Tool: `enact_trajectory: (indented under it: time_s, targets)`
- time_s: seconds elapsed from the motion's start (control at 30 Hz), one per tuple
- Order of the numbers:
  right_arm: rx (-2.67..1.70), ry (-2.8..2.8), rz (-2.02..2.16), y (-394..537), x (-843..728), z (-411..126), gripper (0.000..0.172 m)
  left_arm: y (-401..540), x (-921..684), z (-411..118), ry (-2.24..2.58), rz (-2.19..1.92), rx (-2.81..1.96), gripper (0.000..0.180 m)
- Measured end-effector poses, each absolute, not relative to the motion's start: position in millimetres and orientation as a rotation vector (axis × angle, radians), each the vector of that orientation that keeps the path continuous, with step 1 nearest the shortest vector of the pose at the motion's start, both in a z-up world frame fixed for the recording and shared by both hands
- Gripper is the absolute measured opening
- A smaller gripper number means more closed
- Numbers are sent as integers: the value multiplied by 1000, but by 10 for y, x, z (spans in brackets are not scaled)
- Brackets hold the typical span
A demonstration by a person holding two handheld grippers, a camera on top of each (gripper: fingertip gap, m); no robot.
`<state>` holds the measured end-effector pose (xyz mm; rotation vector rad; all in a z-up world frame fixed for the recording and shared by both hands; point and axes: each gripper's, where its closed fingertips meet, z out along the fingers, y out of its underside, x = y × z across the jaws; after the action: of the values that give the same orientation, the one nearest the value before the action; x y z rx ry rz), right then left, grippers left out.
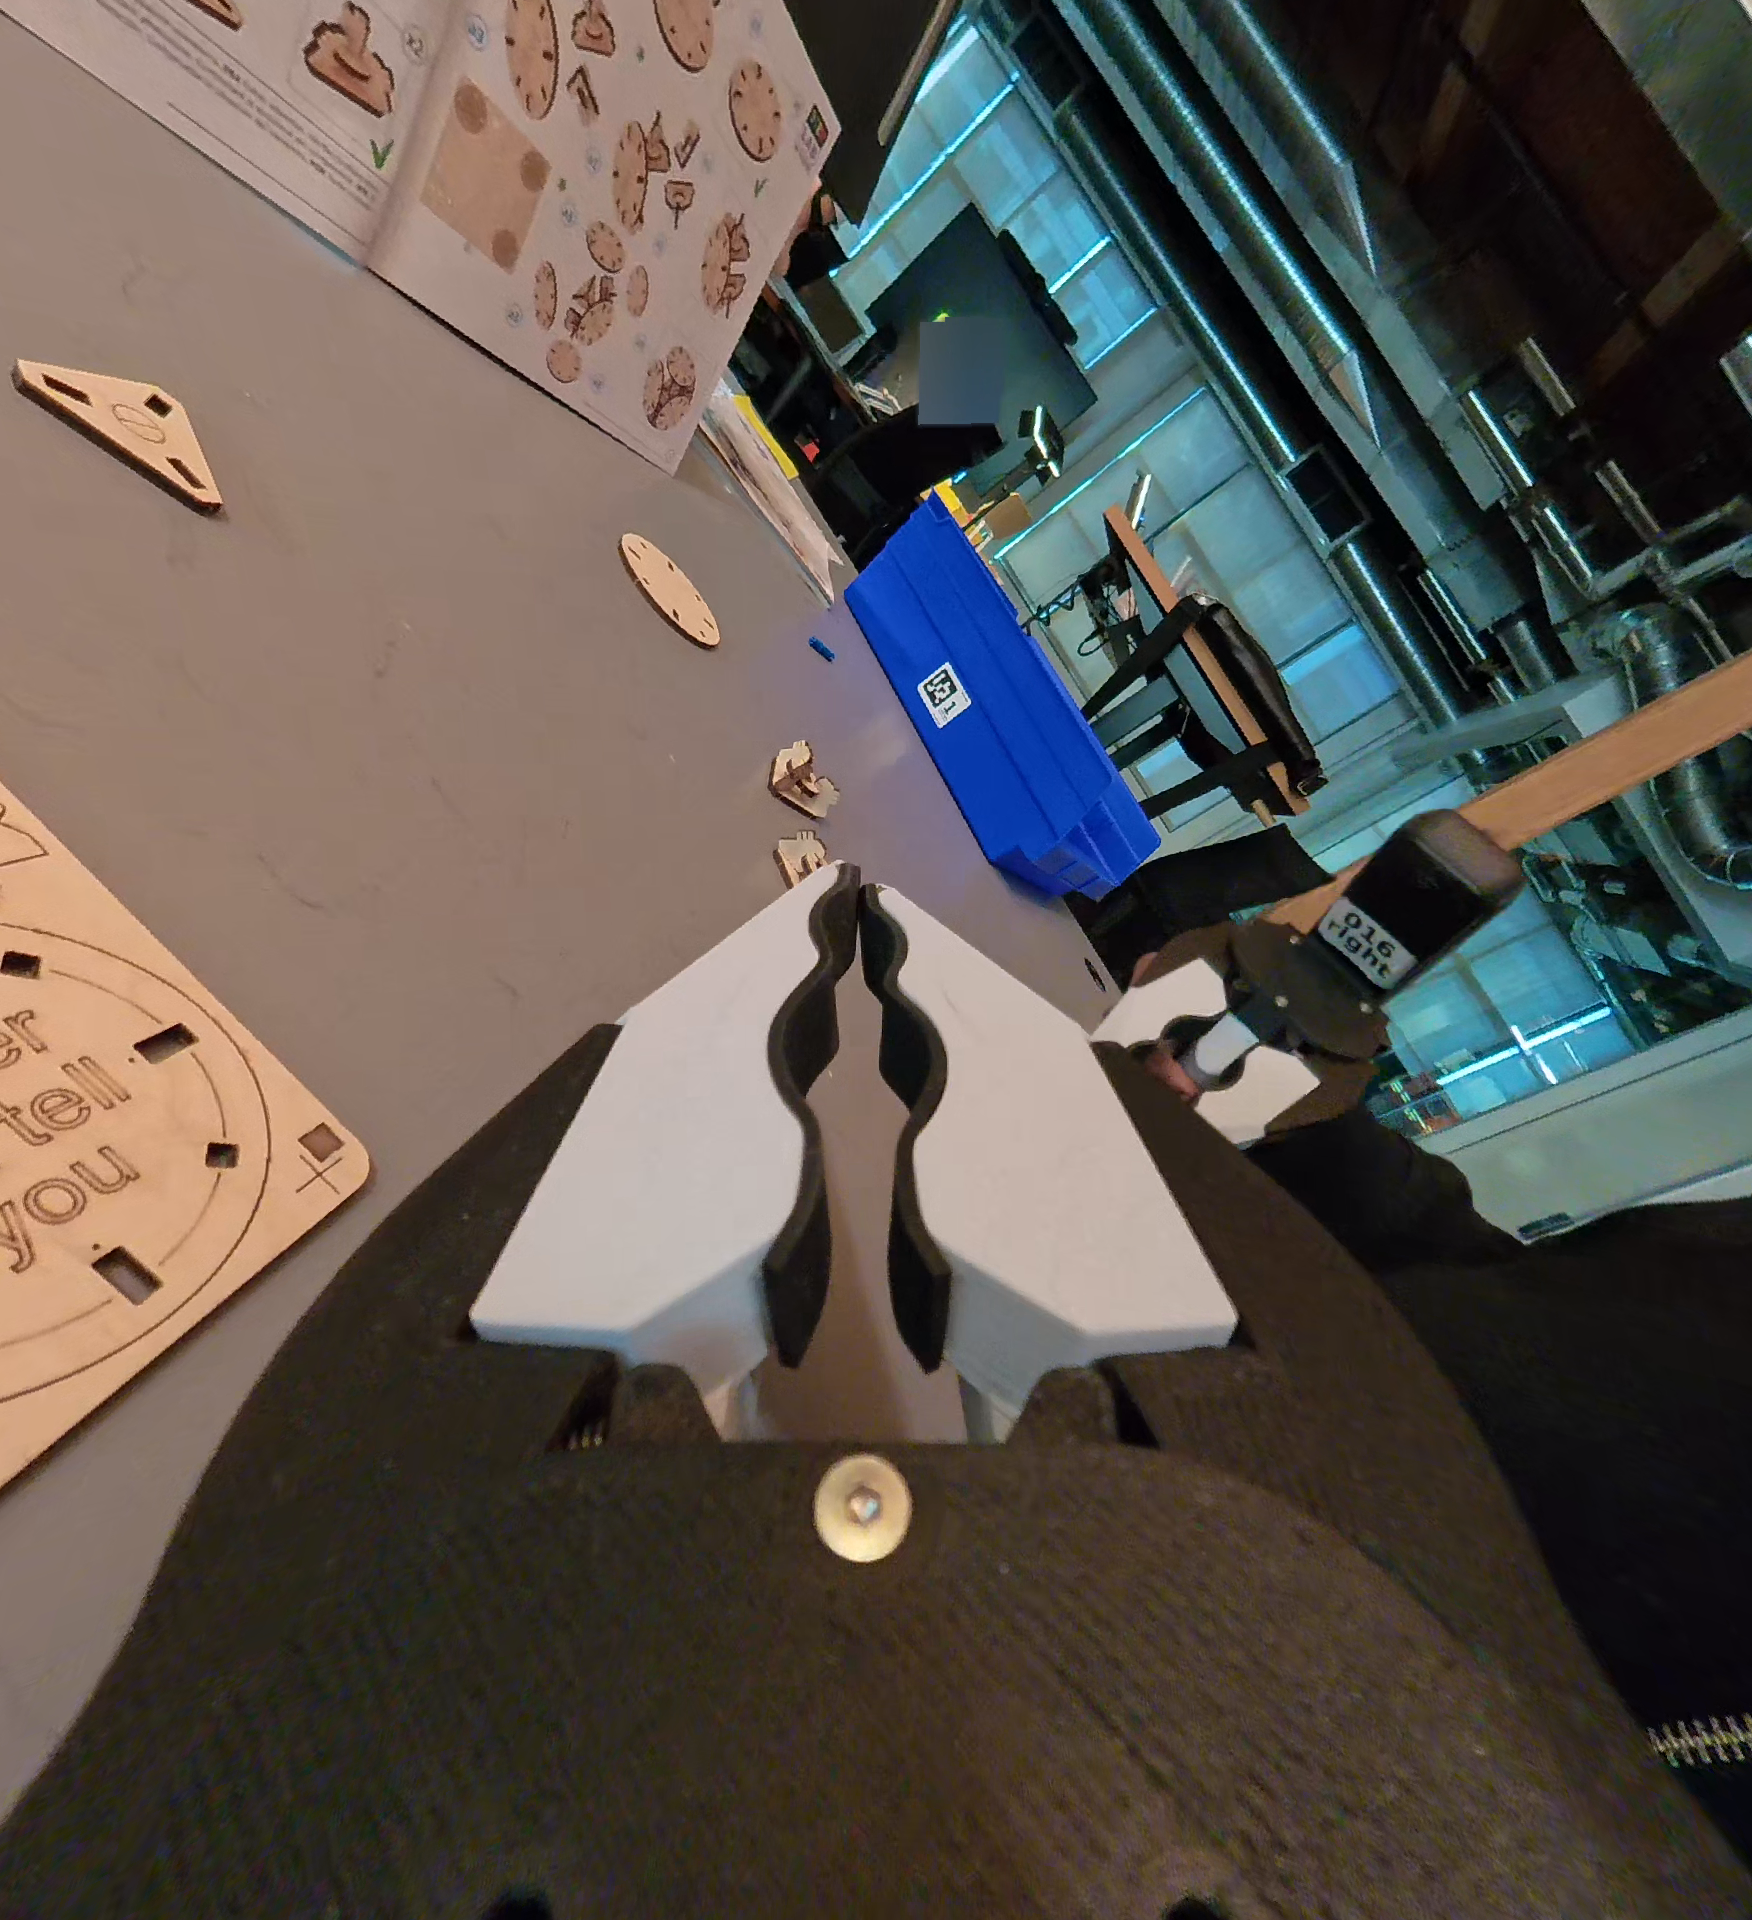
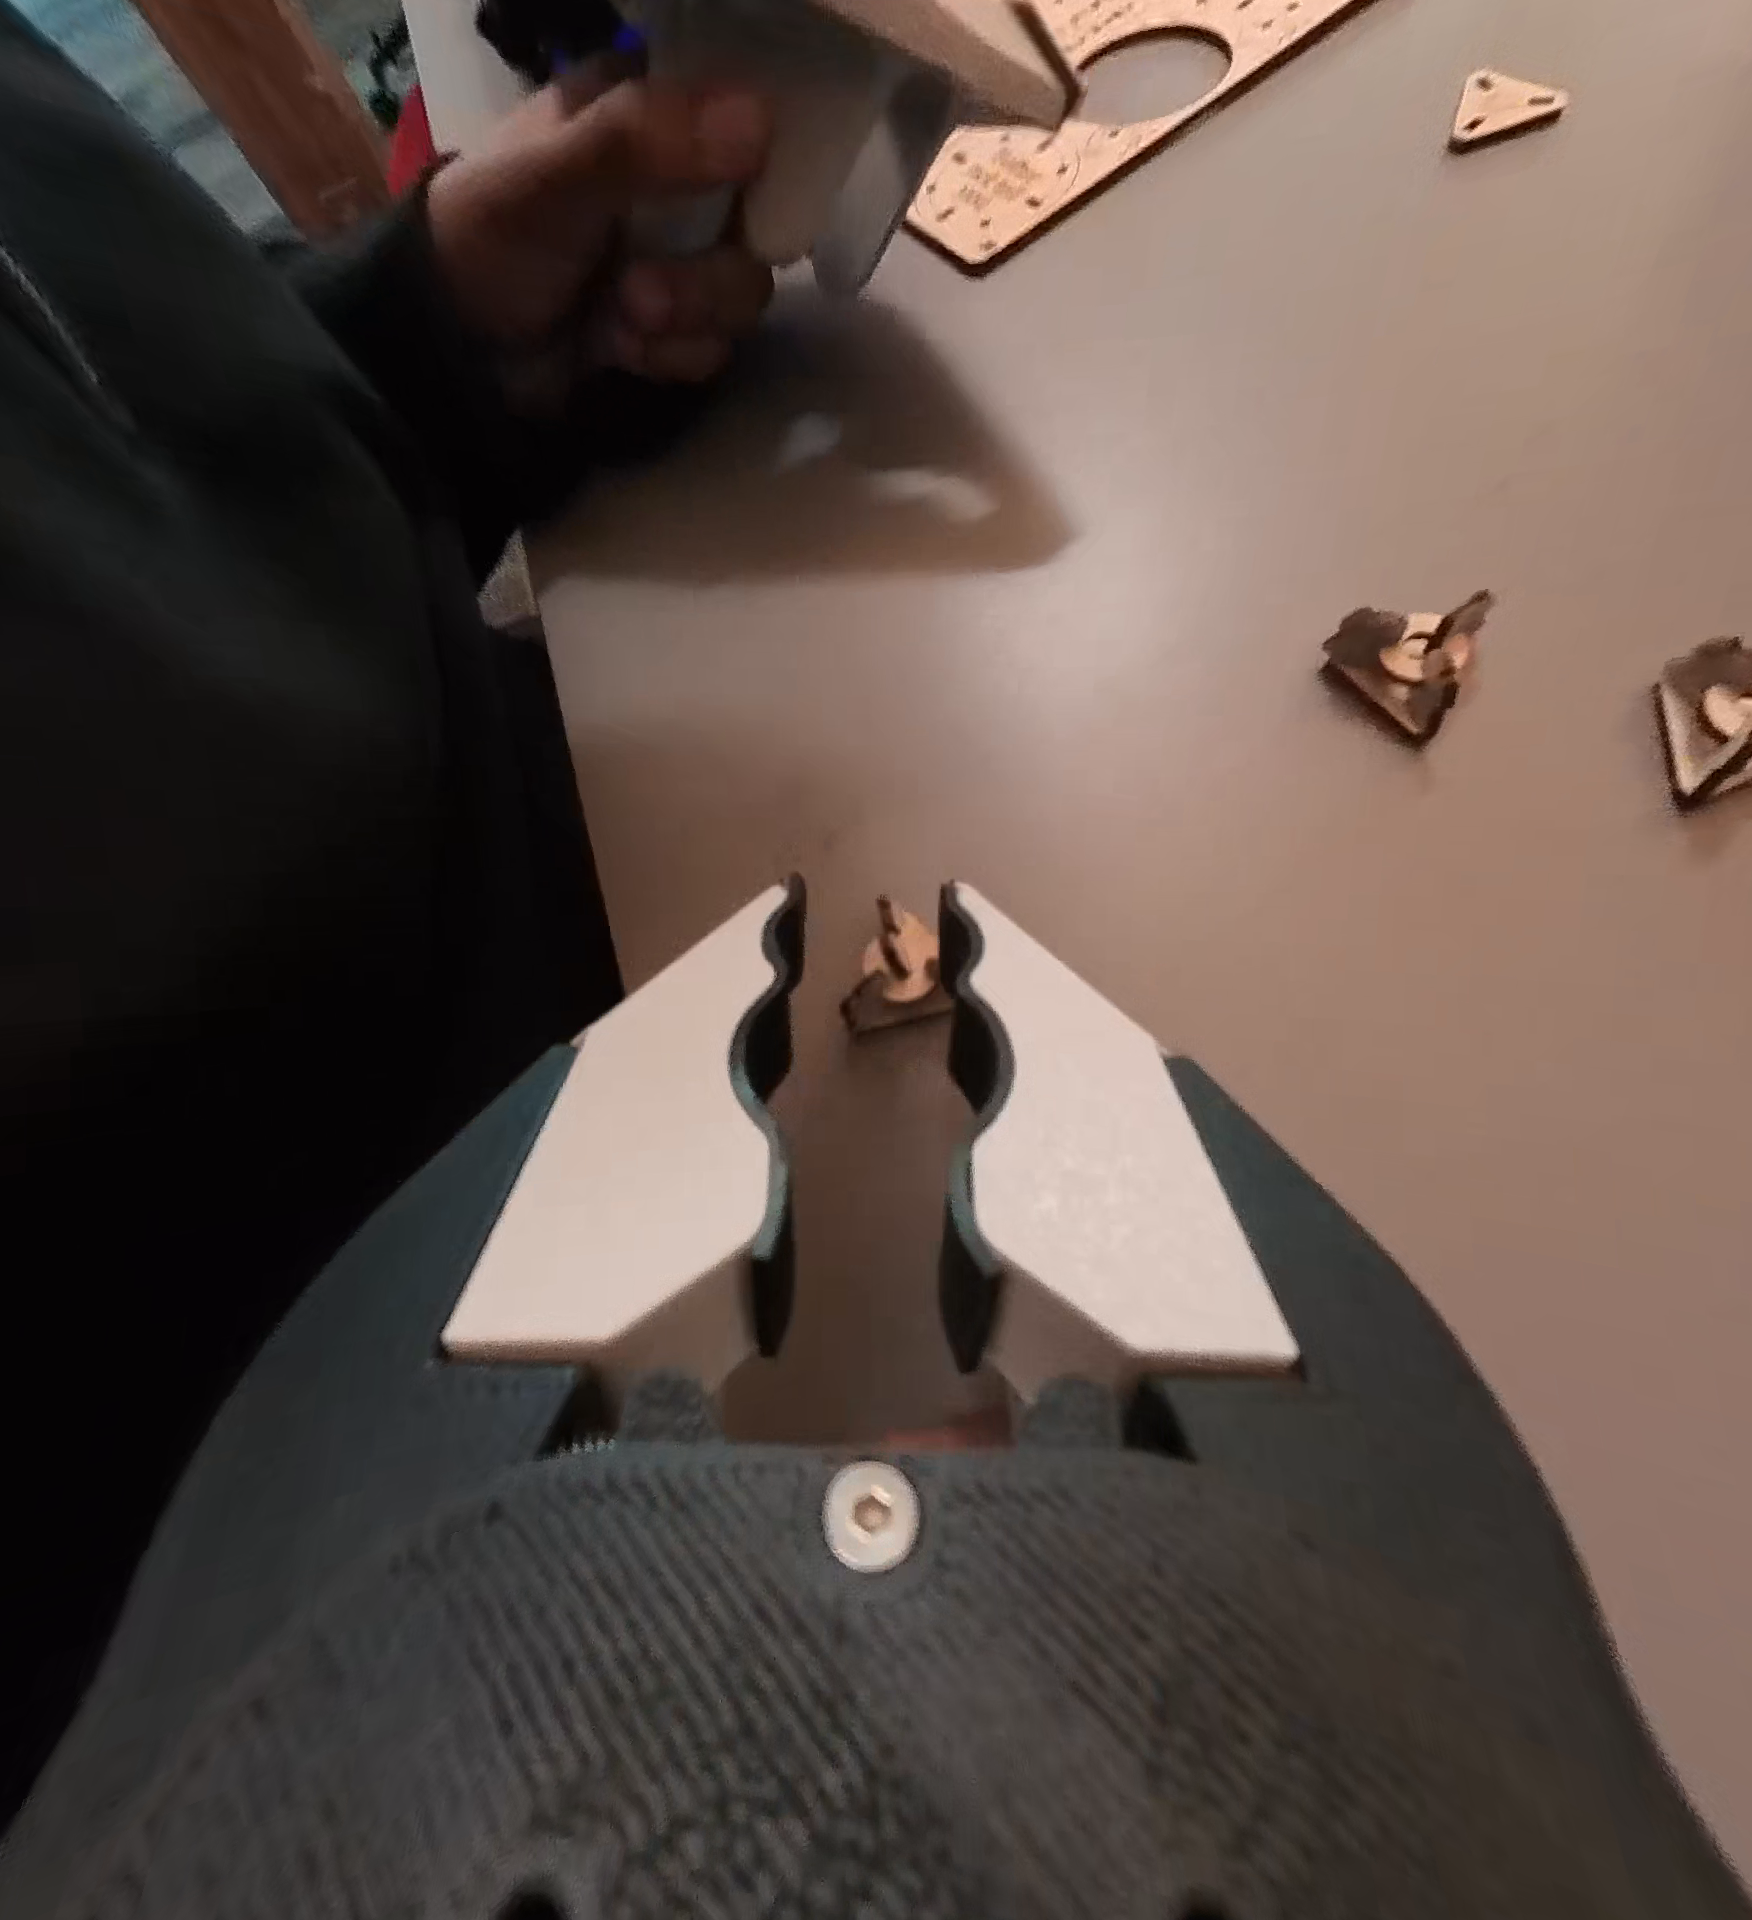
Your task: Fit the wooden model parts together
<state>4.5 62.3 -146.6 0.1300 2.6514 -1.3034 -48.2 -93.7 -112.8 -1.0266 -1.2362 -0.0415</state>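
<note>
My right gripper [image 2: 870,888] is open low over the grey table [image 2: 1163,468]. A small wooden assembly [image 2: 893,977], a flat base with an upright piece, stands on the table between its pads. There is a clear gap to the left pad [image 2: 778,987], and the piece sits close beside the right pad. My left gripper [image 1: 856,896] is shut with the black pads meeting at the tips and nothing between them. It hovers over the table near two small wooden assemblies [image 1: 801,781] [image 1: 799,857]. The left gripper also shows blurred in the right wrist view [image 2: 851,135].
An engraved wooden board [image 1: 72,1143], a triangular wooden plate [image 1: 124,431], a round wooden disc [image 1: 669,589] and an open instruction booklet [image 1: 539,156] lie on the table. A blue bin [image 1: 997,707] stands at its far edge. Two more triangular assemblies [image 2: 1402,660] [image 2: 1745,722] lie to the right. The grippers' ends are close to 15 cm from one another.
</note>
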Motion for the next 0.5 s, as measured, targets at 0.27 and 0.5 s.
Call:
enact_trajectory:
  time_s: [0.27, 0.5]
  targets:
    - [54, 2787, -1268, 659, 36, -1621, 5, -934, -480, -1125, -1234, -42, -1026, 0]
    - [43, 2542, -1625, 514, 54, -1085, 1, -932, -476, -1119, -1229, -43, -1024, 0]
